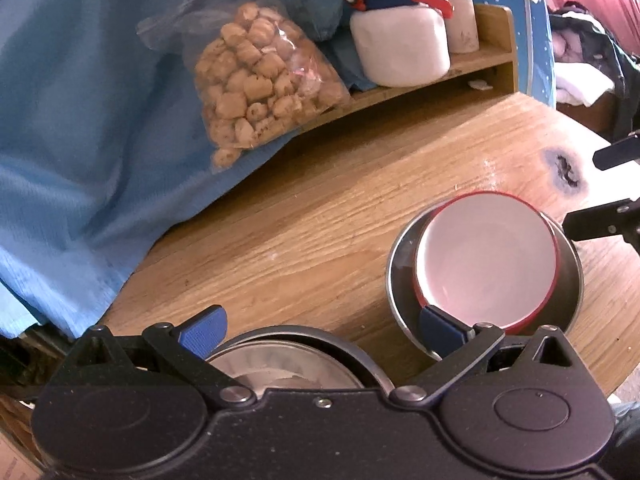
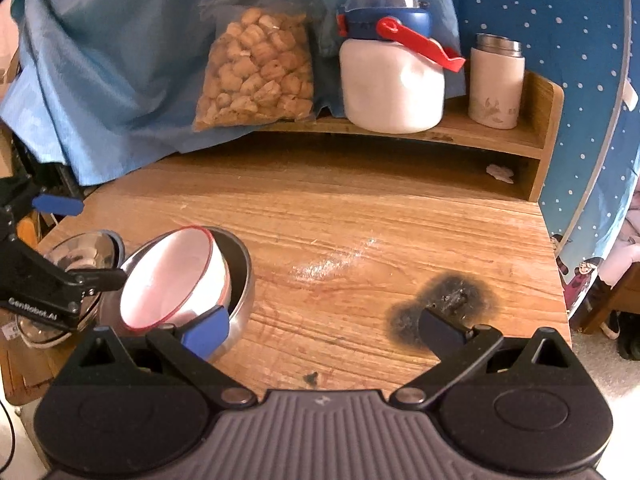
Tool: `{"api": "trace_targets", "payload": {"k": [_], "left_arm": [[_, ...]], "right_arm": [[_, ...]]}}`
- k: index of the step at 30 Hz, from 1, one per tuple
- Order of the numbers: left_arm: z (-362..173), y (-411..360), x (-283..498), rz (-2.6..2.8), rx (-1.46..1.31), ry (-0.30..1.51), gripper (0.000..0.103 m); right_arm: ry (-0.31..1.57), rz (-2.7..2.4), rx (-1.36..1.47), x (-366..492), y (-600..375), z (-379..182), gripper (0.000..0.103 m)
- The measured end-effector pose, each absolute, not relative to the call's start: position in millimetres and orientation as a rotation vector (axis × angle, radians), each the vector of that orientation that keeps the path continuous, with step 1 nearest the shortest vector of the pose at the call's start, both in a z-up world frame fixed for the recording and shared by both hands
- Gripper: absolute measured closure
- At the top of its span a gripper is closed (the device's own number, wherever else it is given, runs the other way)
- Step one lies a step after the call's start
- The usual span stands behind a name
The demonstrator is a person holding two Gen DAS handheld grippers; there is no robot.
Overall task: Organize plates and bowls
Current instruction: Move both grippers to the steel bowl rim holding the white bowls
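Directly beneath the left tool [image 1: 320,330], whose fingers stand wide apart and grip nothing, sits a steel dish [image 1: 296,360] with something pale inside; what it is I cannot make out. Ahead and to that tool's right, a white bowl with a red rim [image 1: 486,260] lies tilted inside a larger steel bowl [image 1: 400,280], probably dropped in to nest but not yet settled flat. The right tool [image 2: 320,326] is also spread wide and empty, poised over the bare tabletop [image 2: 360,220] with the nested pair just off its left finger. Far ahead of both, a shelf [image 2: 460,128] carries a bag of snacks [image 2: 256,76], a white jug with a blue lid [image 2: 392,80] and a small flask [image 2: 496,84]
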State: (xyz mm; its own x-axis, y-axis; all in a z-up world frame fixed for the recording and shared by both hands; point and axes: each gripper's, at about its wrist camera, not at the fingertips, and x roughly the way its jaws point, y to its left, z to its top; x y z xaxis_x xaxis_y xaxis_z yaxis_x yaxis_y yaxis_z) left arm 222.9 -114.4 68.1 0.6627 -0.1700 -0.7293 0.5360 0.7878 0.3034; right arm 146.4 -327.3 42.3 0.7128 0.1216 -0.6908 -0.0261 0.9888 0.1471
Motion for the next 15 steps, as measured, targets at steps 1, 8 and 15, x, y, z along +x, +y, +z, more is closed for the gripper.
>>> {"api": "trace_targets", "payload": {"k": [1, 8, 15], "left_arm": [[67.7, -114.3, 224.0, -0.426, 0.538, 0.752, 0.001], [70.2, -114.0, 227.4, -0.420, 0.552, 0.717, 0.001], [66.6, -118.2, 228.9, -0.434, 0.577, 0.722, 0.003]], "right_arm": [[0.778, 0.093, 0.115, 146.4, -325.6, 43.1, 0.000], [0.809, 0.138, 0.014, 152.2, -312.7, 48.8, 0.000], [0.836, 0.184, -0.032, 159.5, -302.6, 46.1, 0.000]]}}
